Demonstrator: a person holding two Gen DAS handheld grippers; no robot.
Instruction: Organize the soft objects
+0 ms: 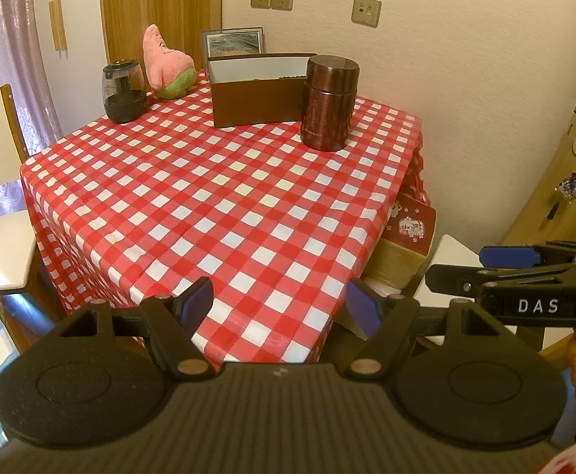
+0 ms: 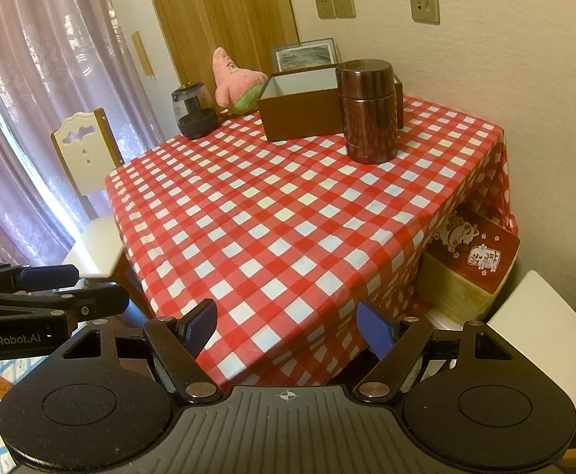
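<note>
Task not yet started. The pink plush toy (image 1: pixel 166 64) stands at the desk's (image 1: pixel 217 213) far left, beside the open brown box (image 1: pixel 258 93). Left gripper (image 1: pixel 278 308) and right gripper (image 2: pixel 286 328) hover at the near edge, fingers spread, empty.

You see a table with a red-and-white checked cloth (image 1: pixel 224 205) against a cream wall (image 1: pixel 446 59). A white chair (image 2: pixel 90 197) stands beside pale purple curtains (image 2: pixel 31 98), where daylight enters.

Left hand-held gripper (image 1: pixel 279 302) and right hand-held gripper (image 2: pixel 286 324) hover side by side, jaws spread, empty.
</note>
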